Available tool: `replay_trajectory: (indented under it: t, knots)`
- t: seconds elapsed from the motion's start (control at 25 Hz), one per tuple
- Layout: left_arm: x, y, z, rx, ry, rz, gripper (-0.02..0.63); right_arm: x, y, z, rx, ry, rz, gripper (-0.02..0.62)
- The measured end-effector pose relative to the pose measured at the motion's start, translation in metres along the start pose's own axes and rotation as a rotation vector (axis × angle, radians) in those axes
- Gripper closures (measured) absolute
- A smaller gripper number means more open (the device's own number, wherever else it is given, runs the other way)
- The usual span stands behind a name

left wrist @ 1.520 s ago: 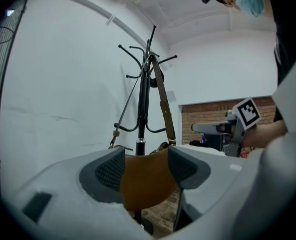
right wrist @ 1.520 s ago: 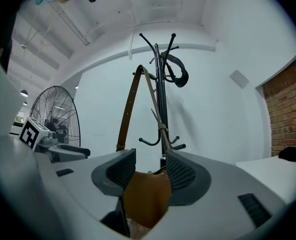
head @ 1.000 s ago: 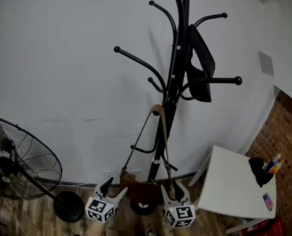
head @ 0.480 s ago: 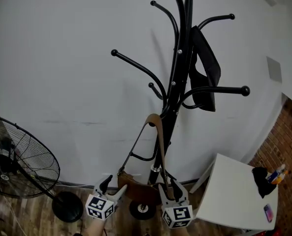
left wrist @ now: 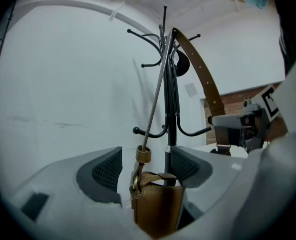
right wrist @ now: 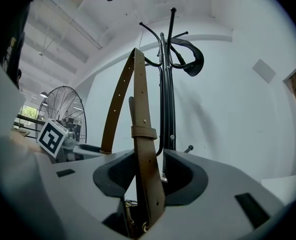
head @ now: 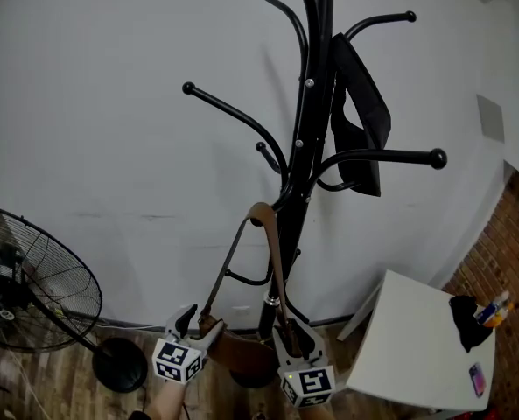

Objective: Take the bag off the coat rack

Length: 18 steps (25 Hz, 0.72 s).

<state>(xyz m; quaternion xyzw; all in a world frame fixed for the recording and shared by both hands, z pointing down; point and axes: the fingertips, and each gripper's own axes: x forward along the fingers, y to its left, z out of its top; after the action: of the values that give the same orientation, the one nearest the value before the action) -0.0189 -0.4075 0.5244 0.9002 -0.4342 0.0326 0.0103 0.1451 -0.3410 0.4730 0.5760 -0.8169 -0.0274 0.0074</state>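
At the foot of the rack [head: 307, 129], the brown bag [head: 237, 354] hung by its strap [head: 275, 261], which was looped over a low hook beside the pole. Left gripper [left wrist: 145, 166]: jaws apart, with the bag's end and its brass clasp standing between them. A gap showed on the left side (the bag lay close to the right jaw, and contact could not be determined). Right gripper [right wrist: 150, 176]: jaws apart, having just been closing, with the strap running upright between them and not clamped. Both grippers pointed level toward the wall, one at each end of the bag. A black garment [head: 364, 121] hung from an upper hook. A fan [head: 40, 291] stood at the left and a white table [head: 408, 339] at the right.
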Motion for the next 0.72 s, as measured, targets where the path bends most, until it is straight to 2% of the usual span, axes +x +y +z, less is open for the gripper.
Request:
replay_trajectory:
  t: [0.12, 0.32, 0.36, 0.72]
  knots:
    - [0.0043, -0.0031, -0.0009, 0.005, 0.002, -0.012, 0.326, -0.004, -0.0019, 0.0022, -0.015, -0.019, -0.01, 0.5]
    - [0.0028, -0.0021, -0.0004, 0.014, 0.001, -0.002, 0.505, -0.0062, -0.0041, 0.0035, -0.033, -0.029, -0.019, 0.549]
    - [0.0027, -0.0026, -0.0003, 0.013, 0.0, -0.004, 0.52, -0.0064, -0.0046, 0.0038, -0.037, -0.026, -0.021, 0.554]
    - [0.0017, -0.0021, 0.0063, -0.002, 0.02, -0.025, 0.567, -0.0063, -0.0073, 0.0053, -0.027, 0.014, -0.028, 0.568]
